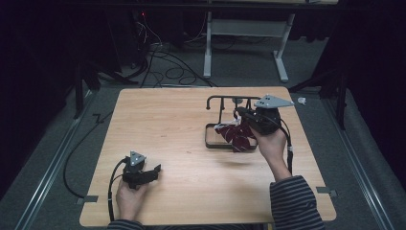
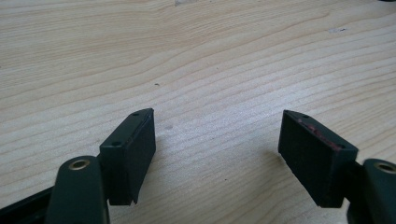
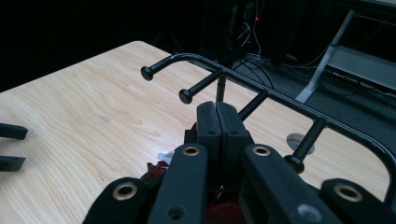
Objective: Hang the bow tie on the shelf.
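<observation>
A black wire rack (image 1: 208, 136) with a top bar of short pegs (image 3: 280, 95) stands at the table's back right. A dark red cloth (image 1: 237, 135) with a white tag hangs over the rack's base, bunched under my right gripper (image 1: 239, 113). In the right gripper view that gripper (image 3: 217, 107) has its pads pressed together just below the pegs, with the red cloth (image 3: 156, 170) beneath them. My left gripper (image 1: 157, 170) rests low at the table's front left. Its jaws stand wide apart over bare wood (image 2: 217, 135), with nothing between them.
The wooden table (image 1: 158, 120) has rounded corners and dark floor all round. Cables (image 1: 163, 67) and a white desk frame (image 1: 208, 48) lie beyond its far edge. A small white object (image 1: 301, 100) sits by the back right corner.
</observation>
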Motion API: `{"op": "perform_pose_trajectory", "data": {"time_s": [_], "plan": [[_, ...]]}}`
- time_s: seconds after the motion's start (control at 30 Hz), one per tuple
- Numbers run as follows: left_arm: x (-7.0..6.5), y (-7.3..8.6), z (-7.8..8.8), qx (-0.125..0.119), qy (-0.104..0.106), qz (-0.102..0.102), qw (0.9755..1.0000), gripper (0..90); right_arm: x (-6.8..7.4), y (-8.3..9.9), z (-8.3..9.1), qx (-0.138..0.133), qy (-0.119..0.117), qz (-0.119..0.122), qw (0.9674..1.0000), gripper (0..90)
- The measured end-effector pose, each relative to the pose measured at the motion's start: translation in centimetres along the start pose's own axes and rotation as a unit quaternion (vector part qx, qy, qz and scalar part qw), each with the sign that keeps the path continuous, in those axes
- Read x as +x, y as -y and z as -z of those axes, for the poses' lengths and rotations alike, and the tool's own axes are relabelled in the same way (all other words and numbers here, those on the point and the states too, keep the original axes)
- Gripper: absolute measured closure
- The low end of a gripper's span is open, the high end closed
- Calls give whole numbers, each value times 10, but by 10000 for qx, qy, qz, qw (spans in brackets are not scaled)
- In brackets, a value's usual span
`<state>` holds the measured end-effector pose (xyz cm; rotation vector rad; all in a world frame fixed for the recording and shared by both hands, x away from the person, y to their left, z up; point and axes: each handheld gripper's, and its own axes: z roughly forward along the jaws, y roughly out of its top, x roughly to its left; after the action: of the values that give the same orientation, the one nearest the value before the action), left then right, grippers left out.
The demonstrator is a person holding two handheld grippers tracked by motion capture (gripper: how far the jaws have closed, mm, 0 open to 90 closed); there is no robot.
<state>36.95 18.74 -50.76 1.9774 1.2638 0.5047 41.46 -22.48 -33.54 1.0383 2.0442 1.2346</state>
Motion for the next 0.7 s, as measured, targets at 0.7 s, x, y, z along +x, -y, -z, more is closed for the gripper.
{"op": "perform_pose_trajectory", "data": {"time_s": [0.7], "plan": [[0,0,0,7,18,3,10000,280,-6,-18,-12,46,144,33,9999,900]]}}
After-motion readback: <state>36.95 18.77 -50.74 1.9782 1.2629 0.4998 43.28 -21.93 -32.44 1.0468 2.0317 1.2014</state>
